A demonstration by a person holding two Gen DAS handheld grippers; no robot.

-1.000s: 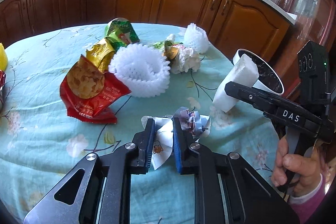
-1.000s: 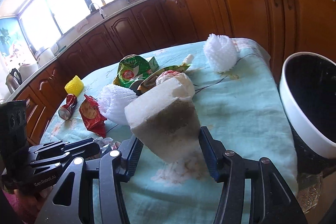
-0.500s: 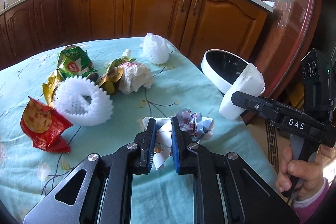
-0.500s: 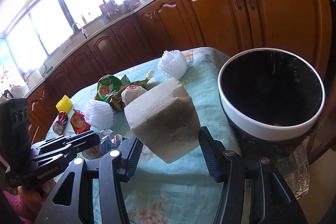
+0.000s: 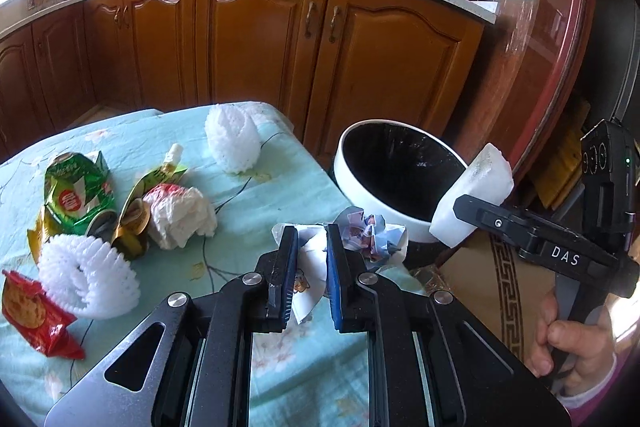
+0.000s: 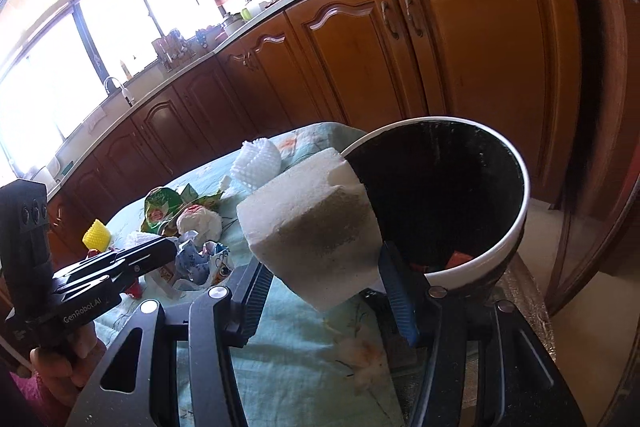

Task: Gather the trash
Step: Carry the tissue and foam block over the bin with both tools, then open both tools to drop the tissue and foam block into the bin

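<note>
My left gripper (image 5: 312, 243) is shut on a crumpled printed paper (image 5: 370, 233), held above the table's right edge. My right gripper (image 6: 320, 267) is shut on a white foam block (image 6: 312, 227) with a dirty underside; the block hangs at the near rim of the white trash bin (image 6: 516, 235), whose inside is black. In the left wrist view the foam block (image 5: 476, 191) shows just right of the bin (image 5: 356, 187), with the right gripper's black body (image 5: 532, 235) beneath it. The left gripper (image 6: 160, 251) with the paper (image 6: 196, 259) appears at the left of the right wrist view.
On the light-blue tablecloth (image 5: 248, 195) lie a green snack bag (image 5: 76, 195), a white plastic bag (image 5: 180, 215), a red snack bag (image 5: 32, 311), two white foam nets (image 5: 88, 275) (image 5: 232, 139) and a yellow net (image 6: 96, 233). Wooden cabinets (image 5: 256, 43) stand behind. A hand (image 5: 576, 343) grips the right tool.
Both grippers have swung right across the table toward the bin, carrying the paper and the foam block. The bin now looms large, and the block has reached its rim.
</note>
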